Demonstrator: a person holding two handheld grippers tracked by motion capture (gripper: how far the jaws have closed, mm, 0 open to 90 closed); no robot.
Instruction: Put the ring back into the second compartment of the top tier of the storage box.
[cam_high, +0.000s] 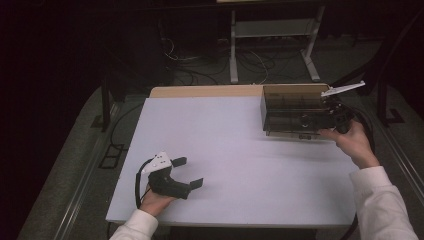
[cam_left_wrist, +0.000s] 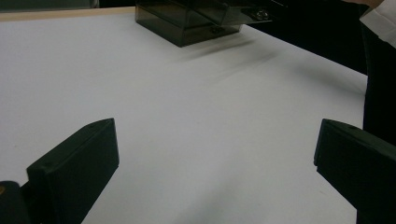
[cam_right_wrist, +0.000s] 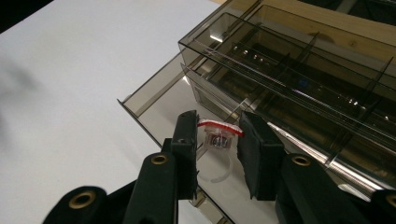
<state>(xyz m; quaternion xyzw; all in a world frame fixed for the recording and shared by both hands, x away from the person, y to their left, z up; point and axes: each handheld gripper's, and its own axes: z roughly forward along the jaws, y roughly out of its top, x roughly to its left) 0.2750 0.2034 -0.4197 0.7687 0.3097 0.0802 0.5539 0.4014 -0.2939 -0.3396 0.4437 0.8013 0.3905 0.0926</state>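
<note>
While the right claw (cam_right_wrist: 215, 140) hovers over the pulled-out drawer (cam_right_wrist: 159, 100) of the smoky translucent plastic organiser box (cam_high: 292, 110) at the far right of the bench, a small clear plastic ring with a red-edged top (cam_right_wrist: 218, 139) sits between its 2 black jaws; they stand close on either side of it, yet whether the pads actually press on it I cannot tell. The left claw (cam_high: 192, 172) rests near the front left corner, well apart from the box, its jaws spread wide with nothing between them. What could go wrong, in my judgement: if the ring is barely pinched, it may slip and bounce off the slick drawer floor, or land on the drawer's thin front wall and tumble onto the bench; a jaw may also catch that wall and drag the light box, since the other hand is not bracing it. The white bench (cam_high: 225, 150) is smooth and matte, with a pale wooden strip (cam_high: 205, 91) along its far edge. Beyond it the room is dark, with cables on the floor (cam_high: 195, 70) and a white metal frame stand (cam_high: 272, 45).
</note>
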